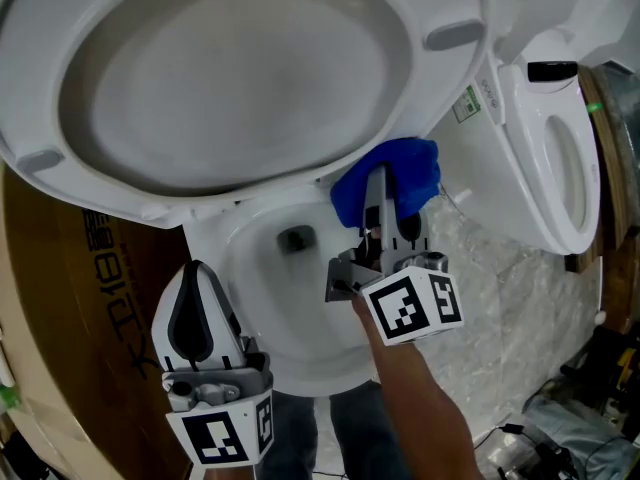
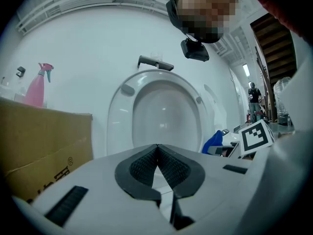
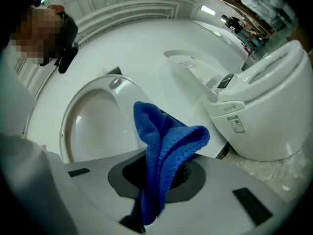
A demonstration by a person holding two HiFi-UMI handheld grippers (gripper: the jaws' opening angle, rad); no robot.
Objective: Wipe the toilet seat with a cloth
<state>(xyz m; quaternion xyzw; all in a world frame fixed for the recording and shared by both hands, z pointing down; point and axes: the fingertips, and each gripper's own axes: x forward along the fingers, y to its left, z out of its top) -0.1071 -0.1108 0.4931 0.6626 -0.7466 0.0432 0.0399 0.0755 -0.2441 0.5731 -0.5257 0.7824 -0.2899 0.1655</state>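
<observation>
The toilet's seat and lid (image 1: 240,78) stand raised above the open bowl (image 1: 245,268). My right gripper (image 1: 390,203) is shut on a blue cloth (image 1: 392,176), and the cloth sits at the back right of the bowl, just under the raised seat. In the right gripper view the cloth (image 3: 166,148) bunches upward out of the shut jaws of my right gripper (image 3: 164,169), with the seat (image 3: 95,124) behind it. My left gripper (image 1: 197,270) hovers over the bowl's left rim, shut and empty. In the left gripper view my left gripper (image 2: 157,148) has its pads meeting, pointing at the seat (image 2: 164,111).
A second white toilet (image 1: 550,158) stands close on the right. A brown cardboard box (image 1: 80,298) stands at the left, with a pink spray bottle (image 2: 36,86) on it. The person's legs are at the bowl's front edge. Clutter lies on the floor at the lower right.
</observation>
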